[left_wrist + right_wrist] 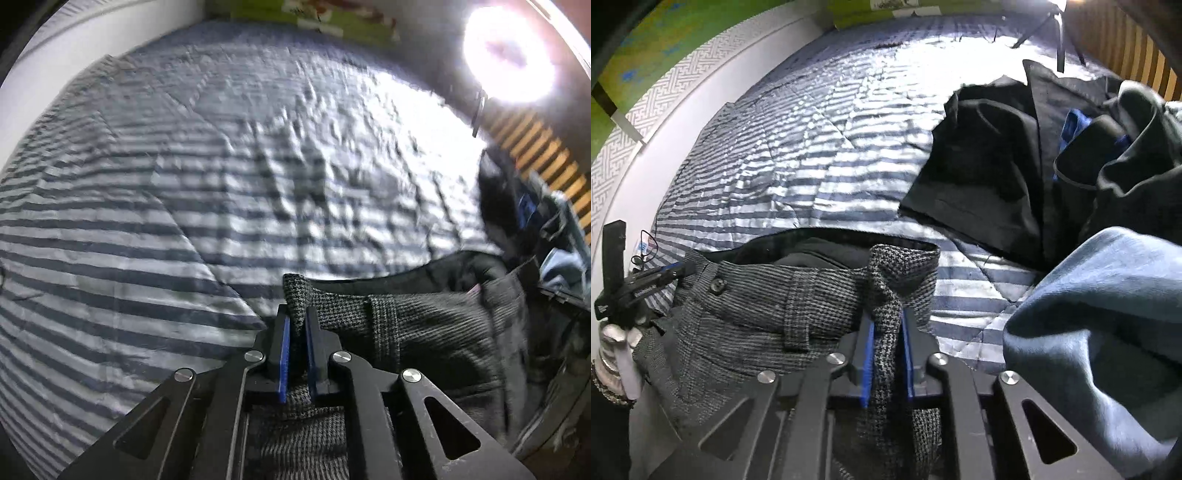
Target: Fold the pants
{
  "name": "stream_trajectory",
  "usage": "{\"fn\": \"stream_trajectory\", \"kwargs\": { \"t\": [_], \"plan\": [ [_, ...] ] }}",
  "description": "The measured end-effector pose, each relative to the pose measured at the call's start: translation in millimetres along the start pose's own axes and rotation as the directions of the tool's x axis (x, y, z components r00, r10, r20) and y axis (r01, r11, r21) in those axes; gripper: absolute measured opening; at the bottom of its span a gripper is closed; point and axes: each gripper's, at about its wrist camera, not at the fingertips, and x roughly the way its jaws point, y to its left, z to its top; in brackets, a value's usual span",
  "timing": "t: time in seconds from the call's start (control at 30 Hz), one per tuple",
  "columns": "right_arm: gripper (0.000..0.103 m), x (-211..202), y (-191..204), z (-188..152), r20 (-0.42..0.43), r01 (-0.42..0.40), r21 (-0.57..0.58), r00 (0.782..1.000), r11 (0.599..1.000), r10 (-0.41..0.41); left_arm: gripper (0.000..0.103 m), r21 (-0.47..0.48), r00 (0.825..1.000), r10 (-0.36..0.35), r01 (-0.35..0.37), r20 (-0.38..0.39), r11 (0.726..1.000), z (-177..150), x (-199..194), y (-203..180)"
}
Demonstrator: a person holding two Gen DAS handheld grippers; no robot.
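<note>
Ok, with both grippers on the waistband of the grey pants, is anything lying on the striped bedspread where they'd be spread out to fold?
Mostly no. The left gripper and right gripper each pinch the grey pants, and the striped bedspread ahead is bare. Only the dark clothes pile and a blue garment crowd its right side.

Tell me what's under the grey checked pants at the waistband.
The striped quilt lies under the grey checked pants; inside the open waistband only dark lining shows. The bed below them is covered.
</note>
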Motion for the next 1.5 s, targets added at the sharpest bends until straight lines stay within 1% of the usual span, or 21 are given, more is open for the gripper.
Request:
{"fn": "stream_trajectory", "kwargs": {
  "t": [0.13,0.27,0.4,0.53,0.67,0.73,0.8,0.83,0.9,0.93,0.97,1.0,1.03,1.07,1.1,1.17,1.27,1.33,1.37,1.43,1.5],
  "plan": [
    [0.010,-31,16,3,0.067,0.013,-0.036,0.998,0.999,-0.010,0.006,-0.029,0.990,-0.037,0.041,0.136,0.999,5,-59,-1],
    [0.010,-84,42,11,0.169,0.002,-0.068,0.986,0.998,0.010,0.006,-0.034,0.958,-0.043,0.055,0.283,0.998,17,-138,-4],
    [0.009,-148,80,23,0.291,-0.011,-0.107,0.956,0.994,0.042,0.004,-0.025,0.905,-0.010,0.023,0.425,0.999,22,-229,-2],
    [0.009,-216,127,24,0.407,-0.036,-0.163,0.908,0.986,0.100,0.004,-0.036,0.845,0.002,0.021,0.535,0.999,10,-317,8],
    [0.009,-278,164,12,0.478,-0.105,-0.201,0.857,0.974,0.191,0.003,-0.028,0.766,0.047,-0.037,0.642,0.999,-20,-406,16],
    [0.009,-308,184,-3,0.517,-0.104,-0.240,0.828,0.965,0.217,0.000,-0.039,0.706,0.074,-0.065,0.704,0.997,-40,-452,21],
    [0.009,-330,200,-14,0.535,-0.114,-0.268,0.808,0.957,0.246,0.000,-0.059,0.623,0.105,-0.093,0.775,0.994,-60,-500,27],
    [0.009,-341,209,-20,0.539,-0.123,-0.287,0.799,0.950,0.266,0.000,-0.051,0.591,0.092,-0.086,0.801,0.995,-69,-523,30],
    [0.009,-351,225,-31,0.539,-0.123,-0.319,0.792,0.940,0.287,0.000,-0.056,0.558,0.096,-0.088,0.824,0.995,-80,-550,34],
    [0.009,-353,235,-36,0.544,-0.101,-0.332,0.792,0.938,0.277,0.000,-0.055,0.566,0.116,-0.122,0.816,0.991,-82,-556,35],
    [0.009,-350,244,-41,0.546,-0.063,-0.336,0.800,0.940,0.249,0.000,-0.044,0.588,0.121,-0.144,0.800,0.989,-82,-555,36],
    [0.009,-343,250,-43,0.536,-0.043,-0.342,0.812,0.939,0.232,0.000,-0.044,0.617,0.136,-0.162,0.775,0.986,-82,-546,39],
    [0.009,-329,257,-43,0.506,-0.031,-0.351,0.834,0.936,0.217,0.000,-0.048,0.645,0.156,-0.182,0.748,0.982,-81,-531,40],
    [0.009,-317,258,-43,0.483,-0.024,-0.348,0.852,0.937,0.201,0.000,-0.038,0.679,0.161,-0.192,0.716,0.981,-81,-515,43],
    [0.009,-301,257,-44,0.460,-0.011,-0.337,0.870,0.941,0.175,0.000,-0.023,0.725,0.151,-0.184,0.672,0.983,-82,-492,45],
    [0.009,-268,248,-44,0.419,0.014,-0.304,0.900,0.953,0.121,0.000,-0.001,0.796,0.143,-0.176,0.588,0.984,-86,-444,48],
    [0.009,-218,210,-39,0.349,0.038,-0.216,0.936,0.976,0.041,0.000,0.016,0.897,0.084,-0.101,0.434,0.995,-101,-351,52],
    [0.009,-189,180,-39,0.305,0.059,-0.158,0.952,0.986,-0.008,0.000,0.031,0.939,0.041,-0.055,0.343,0.998,-115,-302,50],
    [0.009,-175,163,-38,0.284,0.072,-0.127,0.958,0.989,-0.034,0.000,0.045,0.953,0.031,-0.047,0.303,0.998,-125,-275,45],
    [0.009,-152,128,-37,0.249,0.099,-0.061,0.965,0.993,-0.081,0.000,0.080,0.972,0.007,-0.026,0.234,0.996,-144,-233,33],
    [0.009,-135,95,-35,0.216,0.106,0.006,0.971,0.994,-0.105,0.000,0.151,0.983,-0.021,-0.007,0.183,0.988,-165,-200,14]
  ]
}}
